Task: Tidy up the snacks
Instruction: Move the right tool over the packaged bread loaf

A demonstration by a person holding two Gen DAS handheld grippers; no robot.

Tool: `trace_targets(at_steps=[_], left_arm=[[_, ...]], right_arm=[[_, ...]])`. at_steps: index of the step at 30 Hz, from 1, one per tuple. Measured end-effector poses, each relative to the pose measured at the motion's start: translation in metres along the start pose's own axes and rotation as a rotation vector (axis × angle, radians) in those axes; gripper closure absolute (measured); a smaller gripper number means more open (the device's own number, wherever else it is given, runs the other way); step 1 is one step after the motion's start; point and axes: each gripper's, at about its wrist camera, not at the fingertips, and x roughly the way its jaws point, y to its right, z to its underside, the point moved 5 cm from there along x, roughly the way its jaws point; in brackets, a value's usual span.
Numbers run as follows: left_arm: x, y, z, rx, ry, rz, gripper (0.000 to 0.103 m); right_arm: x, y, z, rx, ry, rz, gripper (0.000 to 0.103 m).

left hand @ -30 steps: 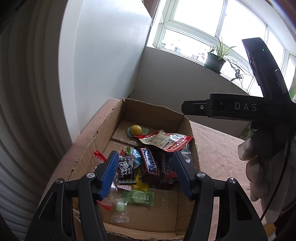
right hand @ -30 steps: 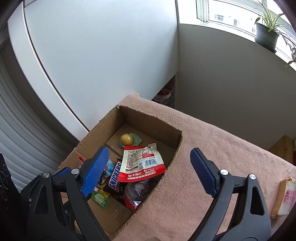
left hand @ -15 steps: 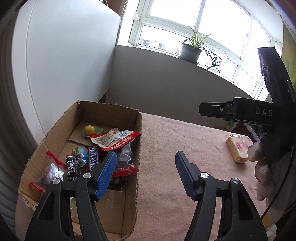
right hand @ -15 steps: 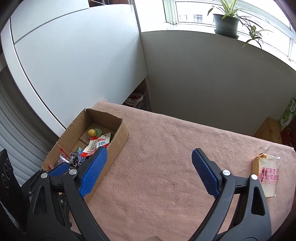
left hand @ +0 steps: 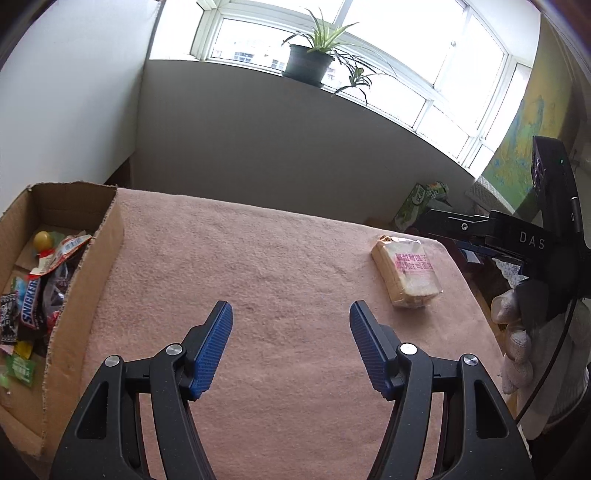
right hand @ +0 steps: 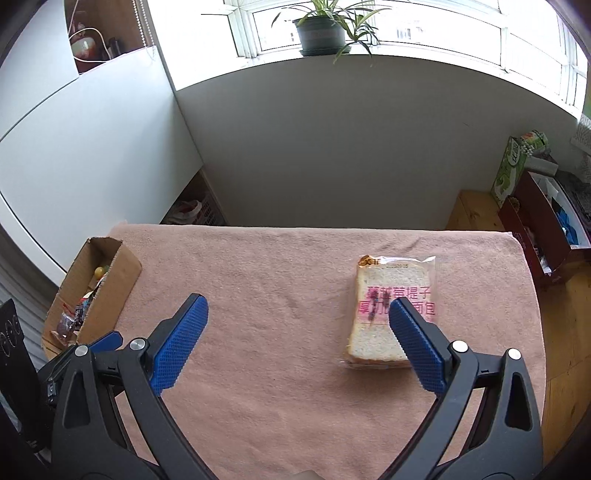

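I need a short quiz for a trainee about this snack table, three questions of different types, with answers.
1. True or false: the wrapped bread lies inside the cardboard box.
2. What does the right gripper hold? A) a candy B) nothing C) the bread
3. Fill in: on the windowsill stands a potted ____.

Key: 1 false, it lies on the pink cloth, apart from the box; 2 B; 3 plant.

left tool [left hand: 291, 317]: swung from cardboard box [left hand: 74, 280] to cloth | right tool [right hand: 298, 314]: now over bread pack [right hand: 391, 306], wider
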Motion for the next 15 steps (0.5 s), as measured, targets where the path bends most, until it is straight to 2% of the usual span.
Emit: trace_targets(at_steps=[7, 15], left_arm=[[0.042, 0.049, 0.005, 0.048, -0.070, 0.064, 0.037], [0.093, 0.085, -0.007, 0.014, -0.142, 0.173, 0.037]], right_arm=[[0.012, 0.076, 0.010, 0.126, -0.040, -0.035, 0.003], [0.039, 0.107, 0.025, 0.219, -0.115, -0.144, 0.003]])
